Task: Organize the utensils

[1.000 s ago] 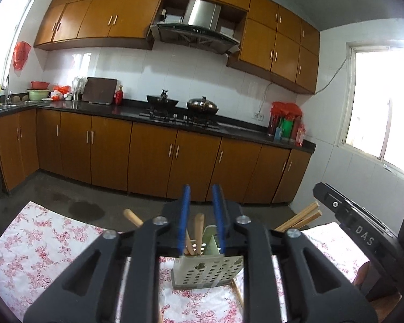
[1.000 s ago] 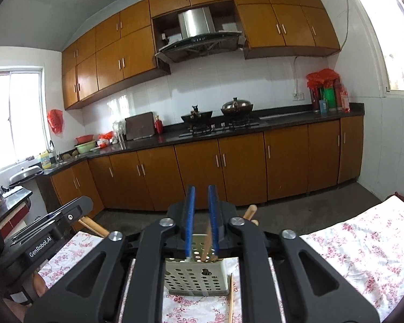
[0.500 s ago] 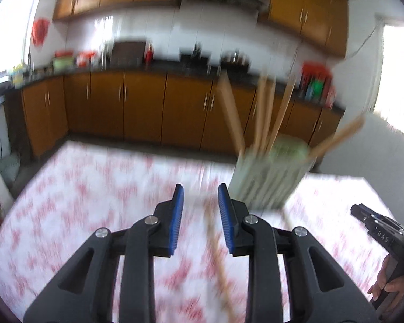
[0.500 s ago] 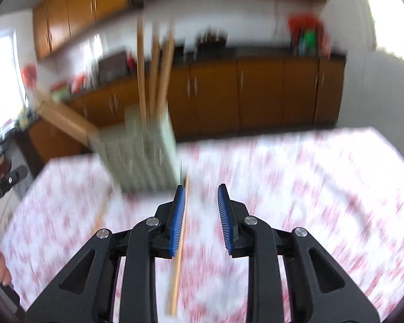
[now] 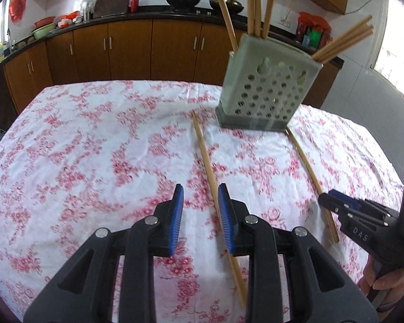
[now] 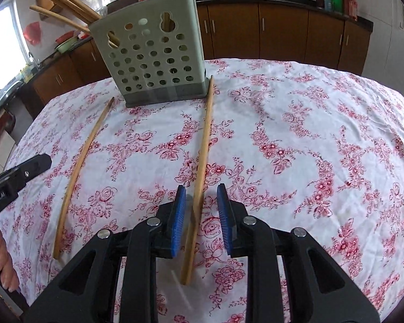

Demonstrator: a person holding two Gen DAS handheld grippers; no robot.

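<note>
Both black grippers with blue pads, left gripper (image 5: 200,216) and right gripper (image 6: 201,216), gape open at lower centre, each over a loose wooden chopstick (image 6: 202,167) (image 5: 206,158) on the floral tablecloth (image 6: 309,134), the perforated grey-green plastic utensil holder (image 6: 150,56) upright beyond.

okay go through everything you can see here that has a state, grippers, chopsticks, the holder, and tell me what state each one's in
left gripper: open, empty, low over the left chopstick.
right gripper: open, straddling the right chopstick, not clamped.
left chopstick: lying flat on the tablecloth, loose.
right chopstick: lying flat, far end by the holder's base.
utensil holder: upright on the tablecloth, holding several chopsticks that lean out of its top.
</note>
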